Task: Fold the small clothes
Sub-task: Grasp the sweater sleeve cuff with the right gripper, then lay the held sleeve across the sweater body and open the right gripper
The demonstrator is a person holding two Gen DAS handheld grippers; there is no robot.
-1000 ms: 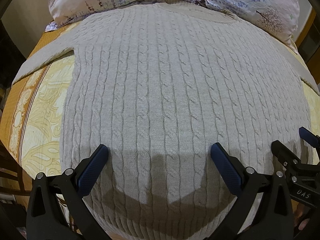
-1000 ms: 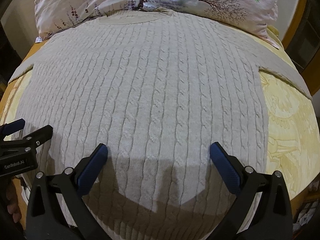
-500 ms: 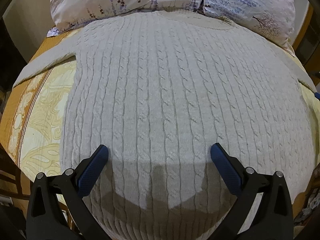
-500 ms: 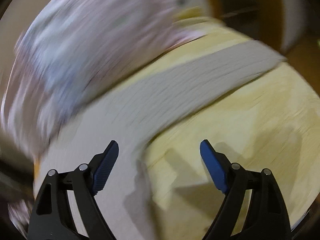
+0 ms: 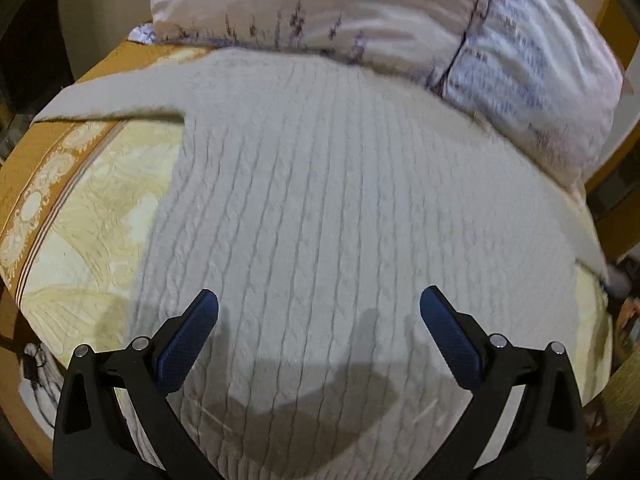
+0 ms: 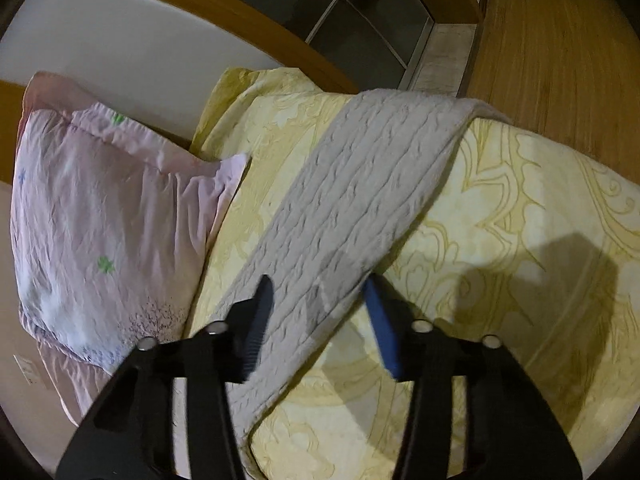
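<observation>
A cream cable-knit sweater point(image 5: 340, 208) lies flat on the bed, its left sleeve point(image 5: 108, 96) stretched out to the left. My left gripper point(image 5: 318, 312) is open and empty, hovering over the sweater's lower body. In the right wrist view the sweater's right sleeve point(image 6: 360, 192) runs diagonally across the yellow bedspread to the bed's edge. My right gripper point(image 6: 318, 292) is open with its fingers on either side of that sleeve, just above it; it is not closed on the cloth.
Two floral pillows point(image 5: 400, 20) lie at the head of the bed, one also in the right wrist view point(image 6: 100, 216). The yellow patterned bedspread point(image 6: 520, 240) covers the mattress. A wooden headboard point(image 6: 180, 0) and wood floor point(image 6: 560, 60) lie beyond.
My right gripper has swung from over the sweater's body to the right sleeve and narrowed around it. My left gripper has moved forward and left over the body.
</observation>
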